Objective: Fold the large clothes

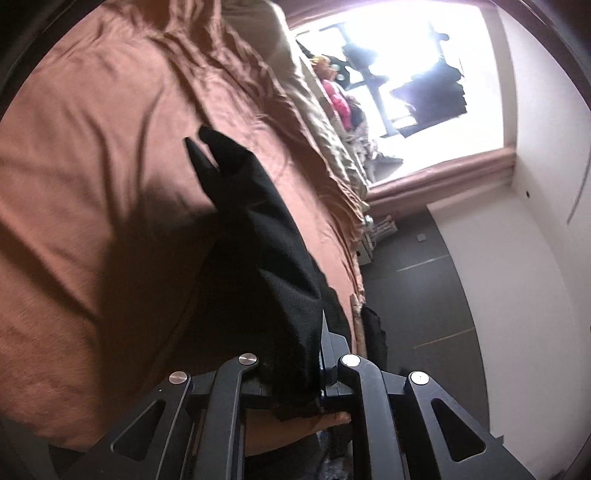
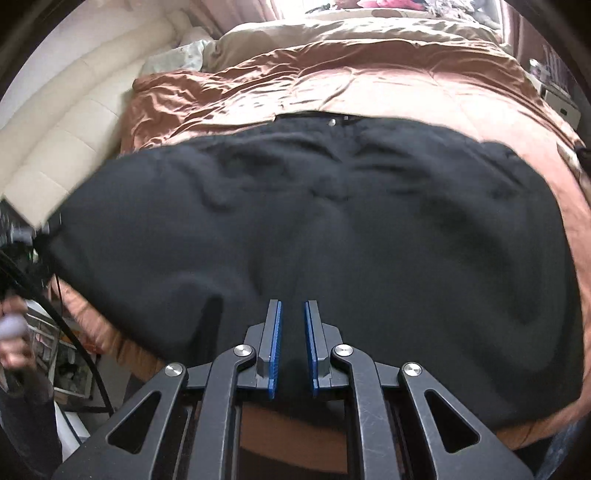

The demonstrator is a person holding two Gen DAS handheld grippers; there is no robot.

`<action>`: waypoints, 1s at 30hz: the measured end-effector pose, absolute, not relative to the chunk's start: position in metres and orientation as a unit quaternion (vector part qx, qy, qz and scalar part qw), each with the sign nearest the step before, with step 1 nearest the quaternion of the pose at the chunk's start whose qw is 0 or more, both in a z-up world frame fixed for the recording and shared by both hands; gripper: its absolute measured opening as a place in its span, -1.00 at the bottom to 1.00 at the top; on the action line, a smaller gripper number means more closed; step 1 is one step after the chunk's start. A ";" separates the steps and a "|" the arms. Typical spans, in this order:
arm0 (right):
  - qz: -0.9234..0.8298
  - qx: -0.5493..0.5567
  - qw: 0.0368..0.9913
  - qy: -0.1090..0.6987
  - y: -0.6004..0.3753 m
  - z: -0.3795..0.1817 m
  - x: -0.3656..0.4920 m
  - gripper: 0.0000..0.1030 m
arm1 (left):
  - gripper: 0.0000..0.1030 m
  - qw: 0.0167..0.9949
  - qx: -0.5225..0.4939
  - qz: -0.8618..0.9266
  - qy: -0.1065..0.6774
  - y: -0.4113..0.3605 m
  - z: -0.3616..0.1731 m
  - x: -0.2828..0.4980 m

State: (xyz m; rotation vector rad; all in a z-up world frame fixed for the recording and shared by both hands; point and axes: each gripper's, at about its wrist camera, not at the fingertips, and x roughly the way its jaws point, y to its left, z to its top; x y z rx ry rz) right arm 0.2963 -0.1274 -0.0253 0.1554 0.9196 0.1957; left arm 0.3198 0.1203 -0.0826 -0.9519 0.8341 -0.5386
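A large black garment (image 2: 332, 229) lies spread across the brown bedcover (image 2: 406, 85). In the left wrist view a corner of this black garment (image 1: 266, 258) hangs in folds over my left gripper (image 1: 295, 339). The gripper is shut on the cloth, which hides its fingers, and it holds the corner above the brown bedcover (image 1: 92, 184). My right gripper (image 2: 293, 306) hovers over the garment's near edge. Its blue pads (image 2: 276, 332) stand a narrow gap apart with nothing between them. At the left edge of the right wrist view the garment's corner (image 2: 55, 225) is pulled up.
A cream padded headboard (image 2: 55, 122) runs along the bed's left side, and a beige blanket (image 2: 351, 33) lies at its far end. A bright window (image 1: 406, 74), dark floor (image 1: 424, 295) and white wall (image 1: 535, 221) lie beyond. A person's hand (image 2: 13, 343) and clutter (image 2: 70, 365) sit beside the bed.
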 end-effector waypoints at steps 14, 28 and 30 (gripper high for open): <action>0.087 0.151 0.889 0.424 -0.147 -0.064 0.289 -0.82 | -0.76 0.795 -0.355 -0.308 0.384 0.033 -0.016 0.340; 0.110 0.257 0.900 0.335 -0.247 -0.026 0.218 -0.80 | -0.76 0.791 -0.271 -0.374 0.402 -0.096 0.028 0.359; 0.095 0.266 0.905 0.319 -0.264 -0.023 0.204 -0.80 | -0.76 0.788 -0.260 -0.380 0.408 -0.114 0.026 0.364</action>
